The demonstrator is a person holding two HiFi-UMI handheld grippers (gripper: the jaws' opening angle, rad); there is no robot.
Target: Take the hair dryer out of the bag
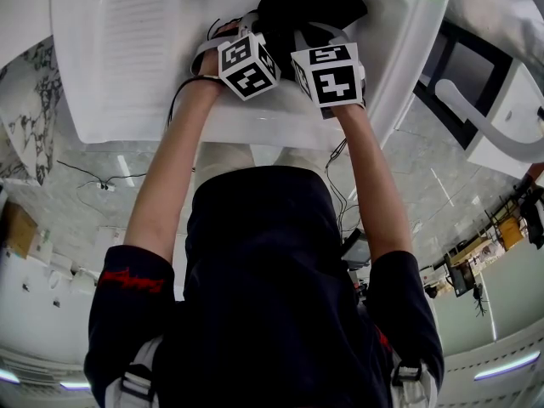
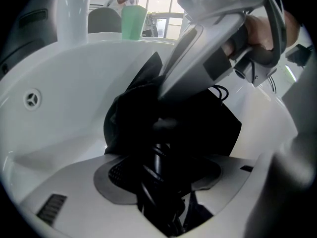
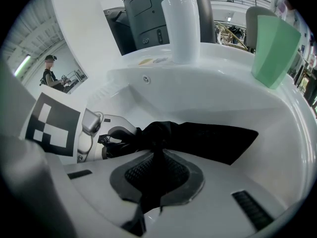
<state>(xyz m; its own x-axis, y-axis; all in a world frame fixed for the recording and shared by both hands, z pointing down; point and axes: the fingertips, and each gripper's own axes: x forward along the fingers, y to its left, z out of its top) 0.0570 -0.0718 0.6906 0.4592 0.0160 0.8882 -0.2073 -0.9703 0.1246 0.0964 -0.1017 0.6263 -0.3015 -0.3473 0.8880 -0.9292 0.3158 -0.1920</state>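
Observation:
A black bag (image 1: 310, 7) lies crumpled in a white basin (image 1: 127, 49). Both grippers reach down into it side by side. My left gripper (image 1: 257, 29) is shut on a dark bunch of the bag (image 2: 198, 123), which fills the gap between its jaws (image 2: 161, 177). My right gripper (image 1: 316, 39) is shut on a pinch of the bag's fabric (image 3: 208, 138), which rises in a peak from its jaws (image 3: 156, 177). The right gripper's pale body (image 2: 198, 58) crosses the left gripper view. The left gripper (image 3: 94, 133) shows at the bag's left edge. I cannot make out any hair dryer.
On the basin's (image 3: 198, 93) far rim stand a white cup (image 3: 182, 29) and a green cup (image 3: 275, 48). A faucet (image 2: 74, 9) rises at the back and an overflow hole (image 2: 31, 99) sits in the wall. The person's arms and dark shirt fill the lower head view.

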